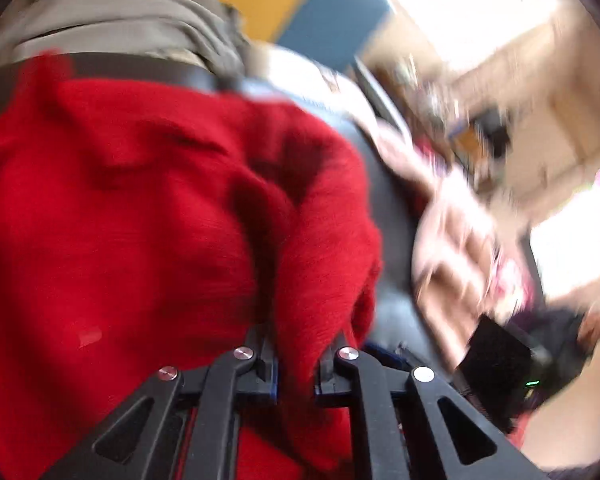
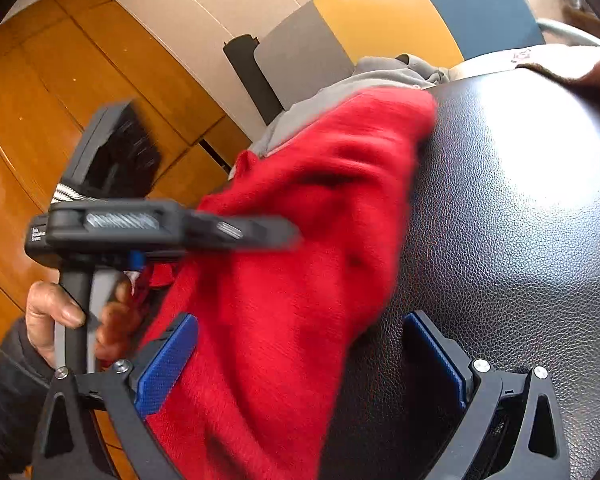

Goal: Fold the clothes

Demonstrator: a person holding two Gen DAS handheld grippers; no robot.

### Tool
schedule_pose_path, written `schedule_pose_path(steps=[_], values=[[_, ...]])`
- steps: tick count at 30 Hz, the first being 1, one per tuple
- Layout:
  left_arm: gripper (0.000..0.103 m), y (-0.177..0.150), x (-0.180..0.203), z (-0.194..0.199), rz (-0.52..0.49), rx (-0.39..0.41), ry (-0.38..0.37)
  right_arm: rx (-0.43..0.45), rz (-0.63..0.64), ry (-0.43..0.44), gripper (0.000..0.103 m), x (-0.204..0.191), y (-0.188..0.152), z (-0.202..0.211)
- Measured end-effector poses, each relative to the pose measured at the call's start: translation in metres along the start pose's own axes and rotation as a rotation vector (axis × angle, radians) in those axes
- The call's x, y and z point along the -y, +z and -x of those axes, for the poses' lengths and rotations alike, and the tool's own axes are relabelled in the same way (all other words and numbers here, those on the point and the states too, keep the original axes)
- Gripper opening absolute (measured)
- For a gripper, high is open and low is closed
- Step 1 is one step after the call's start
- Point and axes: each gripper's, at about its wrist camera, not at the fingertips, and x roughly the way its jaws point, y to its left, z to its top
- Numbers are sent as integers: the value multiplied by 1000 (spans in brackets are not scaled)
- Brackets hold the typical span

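In the left wrist view the left gripper (image 1: pixel 296 364) pinches a bunched fold of the red sweater (image 1: pixel 140 200) running up and leftward, while in the right wrist view the right gripper (image 2: pixel 300 364) is spread, straddling the sweater's near edge on the black surface (image 2: pixel 520 220), its length running up-right.

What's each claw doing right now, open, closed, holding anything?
Left claw: closed on a pinch of the red sweater.
Right claw: open, holding nothing; the sweater lies between its pads.

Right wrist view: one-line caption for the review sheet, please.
Open right gripper straddles a red sweater on a black surface; the left gripper reaches over it.
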Motion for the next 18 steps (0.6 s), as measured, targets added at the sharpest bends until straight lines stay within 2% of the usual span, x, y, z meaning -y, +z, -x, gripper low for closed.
schedule_pose_path(steps=[3, 5, 7, 8, 10, 12, 13, 14, 16, 18], values=[[6, -19, -45, 40, 127, 86, 45, -20, 11, 8, 103, -2, 0, -1], [6, -40, -76, 54, 203, 100, 79, -33, 24, 2, 103, -3, 0, -2], [0, -61, -95, 59, 212, 88, 206, -68, 22, 2, 103, -5, 5, -3], [0, -71, -105, 63, 235, 99, 190, -89, 21, 2, 102, -6, 8, -4], [0, -82, -118, 70, 284, 119, 122, -130, 18, 2, 93, -8, 14, -5], [0, -88, -122, 71, 292, 134, 100, -130, 35, -56, 60, -6, 28, -3], [0, -90, -123, 71, 295, 141, 90, -125, 50, -87, 50, -4, 35, -4], [0, -91, -124, 71, 299, 149, 80, -126, 51, -106, 32, -2, 41, -5], [0, -94, -124, 71, 324, 163, 57, -154, 36, -100, 31, 1, 47, -13], [2, -96, -123, 76, 336, 185, 43, -200, 43, -93, 33, -2, 50, -27]])
